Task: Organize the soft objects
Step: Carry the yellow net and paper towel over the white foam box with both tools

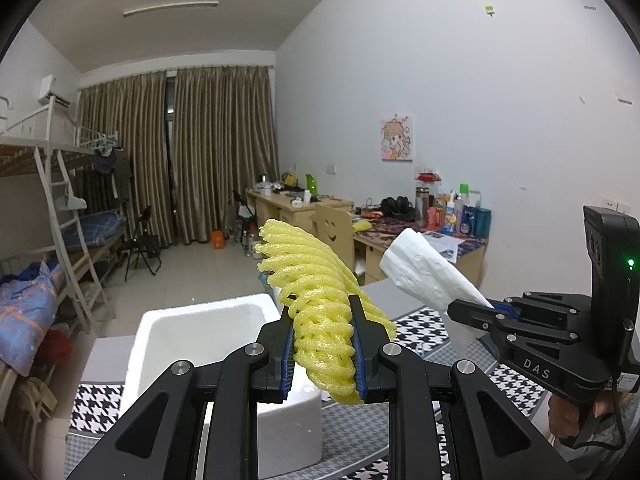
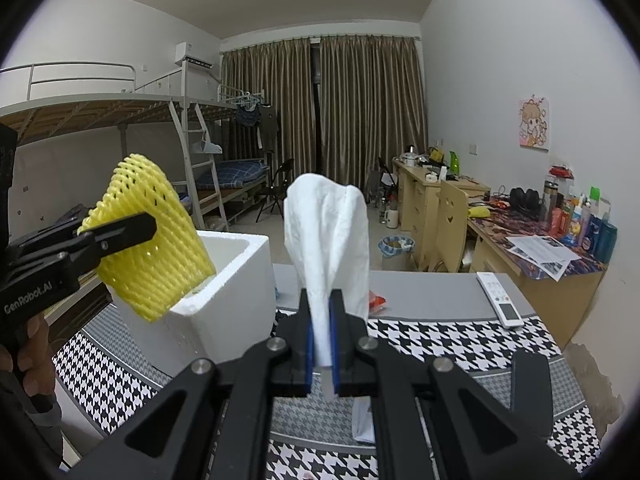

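My left gripper (image 1: 322, 312) is shut on a yellow foam fruit net (image 1: 312, 280), which sticks up and forward from the jaws above the white foam box (image 1: 192, 332). In the right wrist view the same yellow net (image 2: 156, 236) hangs over the box's (image 2: 240, 280) near left corner, held by the left gripper (image 2: 136, 228). My right gripper (image 2: 321, 300) is shut on a white foam sheet (image 2: 332, 232) that stands upright from its pads. From the left wrist view that white sheet (image 1: 424, 268) and the right gripper (image 1: 476, 312) are to the right of the net.
The box stands on a table with a black-and-white houndstooth cloth (image 2: 440, 344). A white remote (image 2: 500, 300) lies at the table's far right. A small red item (image 2: 376, 302) lies behind the white sheet. Desks, a chair and bunk beds fill the room beyond.
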A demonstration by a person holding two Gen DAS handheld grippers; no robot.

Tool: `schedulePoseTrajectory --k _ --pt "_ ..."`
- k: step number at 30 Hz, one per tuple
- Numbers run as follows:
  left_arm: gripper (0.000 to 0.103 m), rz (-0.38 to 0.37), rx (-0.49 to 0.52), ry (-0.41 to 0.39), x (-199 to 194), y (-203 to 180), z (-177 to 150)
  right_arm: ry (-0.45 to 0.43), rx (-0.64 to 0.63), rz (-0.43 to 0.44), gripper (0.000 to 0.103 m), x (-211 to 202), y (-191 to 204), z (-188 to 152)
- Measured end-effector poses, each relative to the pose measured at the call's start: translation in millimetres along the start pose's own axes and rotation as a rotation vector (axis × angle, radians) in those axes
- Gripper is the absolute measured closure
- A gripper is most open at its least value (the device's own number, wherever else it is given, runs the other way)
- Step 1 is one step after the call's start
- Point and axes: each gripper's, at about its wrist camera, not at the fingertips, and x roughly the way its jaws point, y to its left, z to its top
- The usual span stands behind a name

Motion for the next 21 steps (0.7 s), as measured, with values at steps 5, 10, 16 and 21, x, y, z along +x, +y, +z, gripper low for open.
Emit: schedulePoseTrajectory --k 5,10,16,21 --pt "0.079 0.018 -0.012 -0.014 0 8 5 -0.007 -0.008 0.01 0.094 3 3 4" --pt "0.079 0.025 -0.021 -0.015 4 14 8 -0.008 -0.012 0.018 0.094 6 6 7" --pt "0.079 0.032 -0.021 -0.019 6 11 9 0.002 -0.019 0.027 0.094 13 13 13" --pt "0.079 0.046 -0.025 -0.016 10 14 10 0.007 -0.024 0.043 0.093 19 18 18"
